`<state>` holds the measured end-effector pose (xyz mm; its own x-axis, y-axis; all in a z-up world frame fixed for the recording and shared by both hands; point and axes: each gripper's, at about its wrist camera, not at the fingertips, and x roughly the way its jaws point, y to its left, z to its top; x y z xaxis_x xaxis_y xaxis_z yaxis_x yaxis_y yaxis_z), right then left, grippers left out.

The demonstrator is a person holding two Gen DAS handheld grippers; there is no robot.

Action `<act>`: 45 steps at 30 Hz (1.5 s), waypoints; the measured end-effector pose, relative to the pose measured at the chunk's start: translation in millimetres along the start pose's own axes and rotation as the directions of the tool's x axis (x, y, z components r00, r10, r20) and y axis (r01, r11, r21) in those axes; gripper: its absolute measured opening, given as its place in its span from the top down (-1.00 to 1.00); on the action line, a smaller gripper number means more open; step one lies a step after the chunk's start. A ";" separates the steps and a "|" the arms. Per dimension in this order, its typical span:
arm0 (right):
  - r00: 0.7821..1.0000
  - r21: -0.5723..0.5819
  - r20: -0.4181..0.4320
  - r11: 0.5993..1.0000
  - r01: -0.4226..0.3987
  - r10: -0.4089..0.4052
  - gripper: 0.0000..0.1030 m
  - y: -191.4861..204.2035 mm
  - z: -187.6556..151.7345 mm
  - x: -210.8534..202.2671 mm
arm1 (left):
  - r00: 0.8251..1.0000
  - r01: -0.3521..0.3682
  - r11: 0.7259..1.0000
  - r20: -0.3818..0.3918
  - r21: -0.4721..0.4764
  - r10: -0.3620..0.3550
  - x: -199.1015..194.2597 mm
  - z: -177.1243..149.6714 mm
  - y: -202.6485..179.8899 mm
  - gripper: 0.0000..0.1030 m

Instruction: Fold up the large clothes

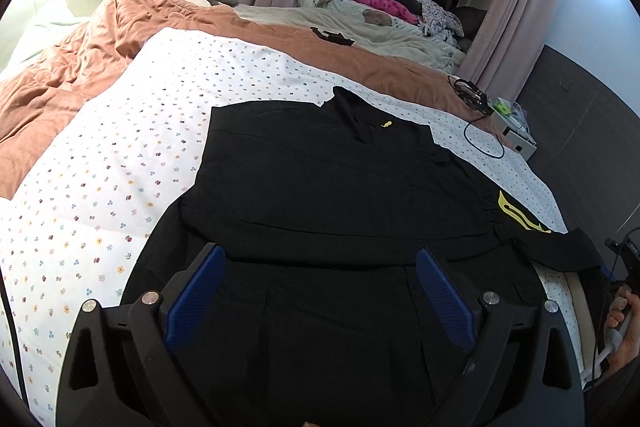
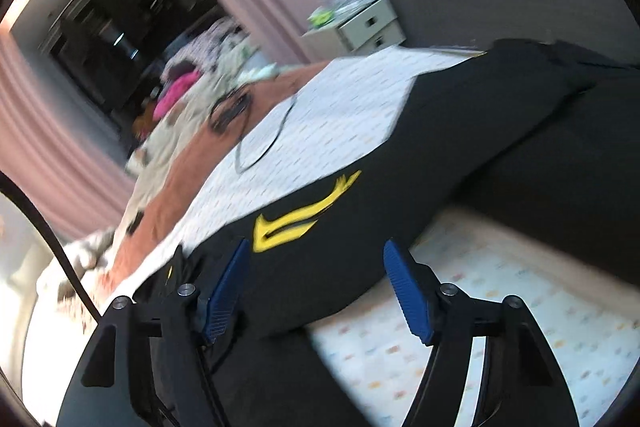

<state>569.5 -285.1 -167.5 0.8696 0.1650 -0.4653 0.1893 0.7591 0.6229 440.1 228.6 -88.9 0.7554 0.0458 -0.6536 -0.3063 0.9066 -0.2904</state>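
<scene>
While the large black garment with yellow markings [image 1: 320, 179] lies partly folded on the white bedsheet dotted with small coloured flowers [image 1: 120, 147], both tools are above it and grip nothing. The left gripper [image 1: 320, 259], black-framed with blue ribbed pads, has its jaws spread wide over the near part of the black garment; the cloth lies below the pads, not pinched. The right gripper [image 2: 316, 259], of the same build, also has its jaws apart, with the garment's edge bearing a yellow emblem [image 2: 296, 219] seen between and beyond the pads; neither pad presses on it. That view is blurred.

Relative to the garment: a small yellow tab [image 1: 386, 124] sits at its far collar end. A rust-orange quilt [image 1: 100, 39] lies beyond it, past the sheet. A black cable loop [image 1: 484, 143] lies on the sheet to its far right, near a small white drawer unit [image 1: 516, 139]. A hand [image 1: 618, 327] shows at the garment's near right, beside its trailing sleeve.
</scene>
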 end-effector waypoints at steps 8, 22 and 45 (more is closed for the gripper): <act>0.997 0.133 0.058 0.990 0.045 -0.053 -0.31 -44.6 8.7 -8.8 | 0.997 -0.075 0.997 0.034 0.014 0.075 -4.5 -2.1 5.1 -0.91; 0.998 0.288 0.053 0.958 -0.001 -0.015 0.12 -97.5 21.5 -6.6 | 0.986 -0.164 0.983 0.053 0.077 0.161 2.5 -14.3 16.7 -0.91; 0.928 -0.008 0.121 0.935 -0.354 0.353 1.00 78.3 -7.1 -89.0 | 0.997 -0.021 0.999 0.071 -0.034 0.023 -14.9 8.2 28.1 -0.91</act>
<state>503.7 -235.9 -81.7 0.9290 0.3442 -0.1359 -0.1346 0.6562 0.7424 425.0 256.8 -81.6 0.7872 0.0966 -0.6091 -0.3418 0.8904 -0.3005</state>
